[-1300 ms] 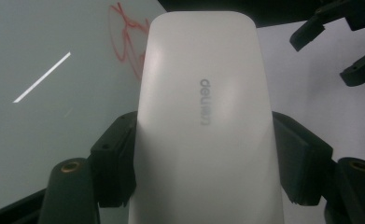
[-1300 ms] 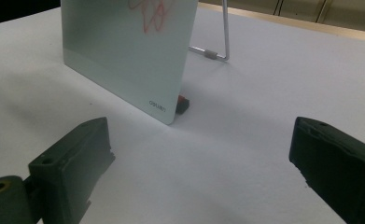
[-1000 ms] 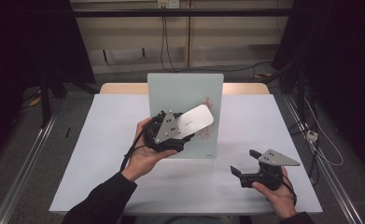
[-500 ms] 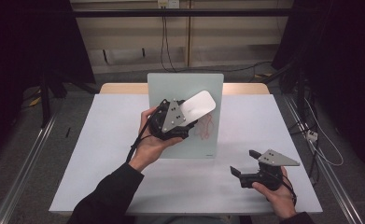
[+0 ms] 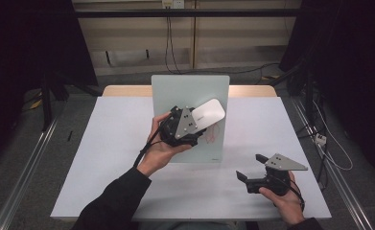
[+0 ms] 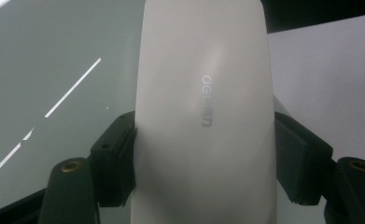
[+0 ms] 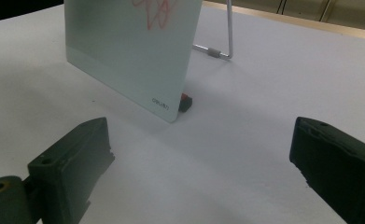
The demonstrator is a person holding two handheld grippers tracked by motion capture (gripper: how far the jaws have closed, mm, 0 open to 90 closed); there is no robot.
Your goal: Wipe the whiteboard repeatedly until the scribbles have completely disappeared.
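Observation:
A pale glass writing board [image 5: 187, 91] stands upright in the middle of the table, with a red scribble [image 5: 214, 134] on its right half. My left gripper [image 5: 200, 124] is shut on a white eraser [image 5: 209, 113] and holds it flat against the board, just above the scribble. In the left gripper view the eraser [image 6: 203, 107] sits clamped between both black jaws, with the board [image 6: 54, 70] behind it. My right gripper [image 5: 250, 166] rests open near the table's front right, nothing between its jaws. The right gripper view shows the board [image 7: 129, 51], the scribble [image 7: 154, 9] and my right gripper [image 7: 203, 158].
The white table [image 5: 113, 143] has bare room left and right of the board. A wire stand [image 7: 227, 42] props the board from behind, and a small black foot [image 7: 185, 102] sits at its corner. Cables hang along the far wall.
My left gripper carried the eraser up and to the right across the board, then a little back down. The right gripper has stayed still.

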